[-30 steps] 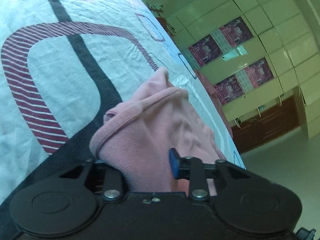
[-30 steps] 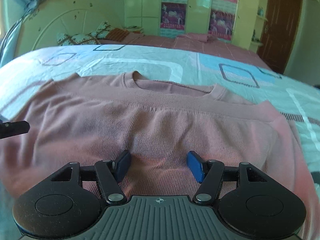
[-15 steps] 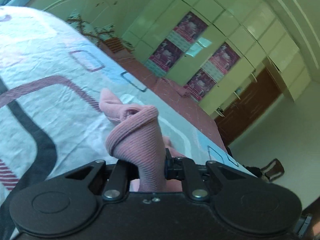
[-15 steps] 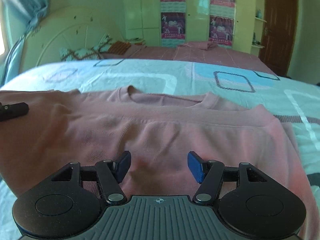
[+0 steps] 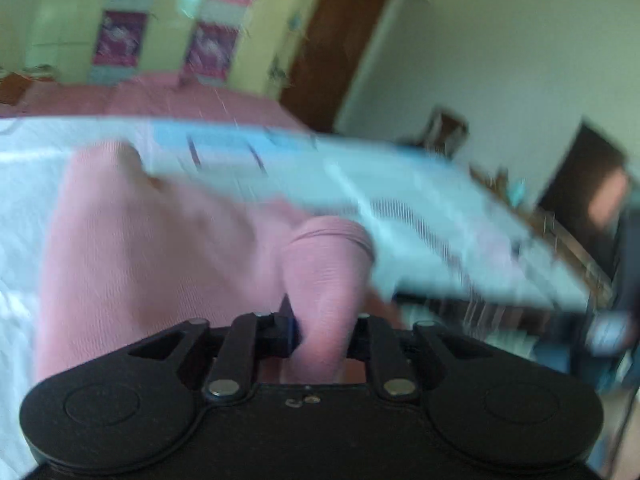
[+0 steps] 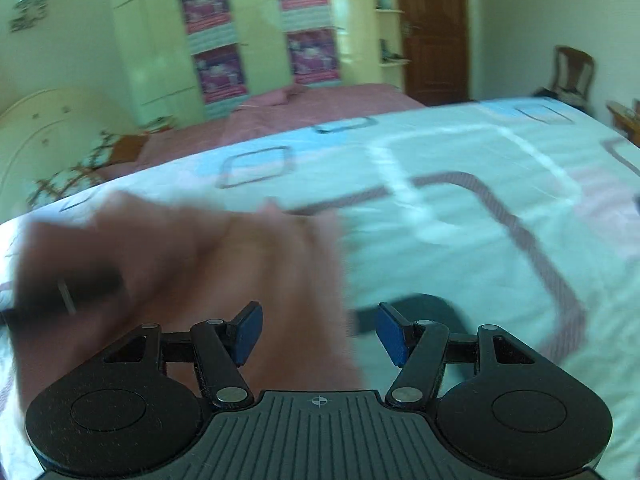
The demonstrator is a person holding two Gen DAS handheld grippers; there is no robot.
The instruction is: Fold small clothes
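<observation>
A small pink ribbed sweater [image 5: 152, 248] lies on the bed. My left gripper [image 5: 324, 332] is shut on a bunched fold of the sweater [image 5: 328, 280], which sticks up between the jaws. In the right wrist view the sweater [image 6: 224, 272] is blurred and fills the left half. My right gripper [image 6: 318, 332] is open and empty, hovering over the sweater's right edge. A dark blurred shape [image 6: 68, 292] at the left, over the sweater, looks like the left gripper.
The bed has a white and light-blue patterned sheet [image 6: 460, 208] with dark striped bands. Behind it are a pink bed cover [image 6: 320, 104], yellow-green wardrobes [image 6: 256, 24], a brown door [image 6: 434, 28] and a chair [image 6: 570, 72]. Both views are motion-blurred.
My left gripper has closed on the sweater's fold and swung it over towards the right. The right gripper's view has shifted right, so the sweater now sits at its left.
</observation>
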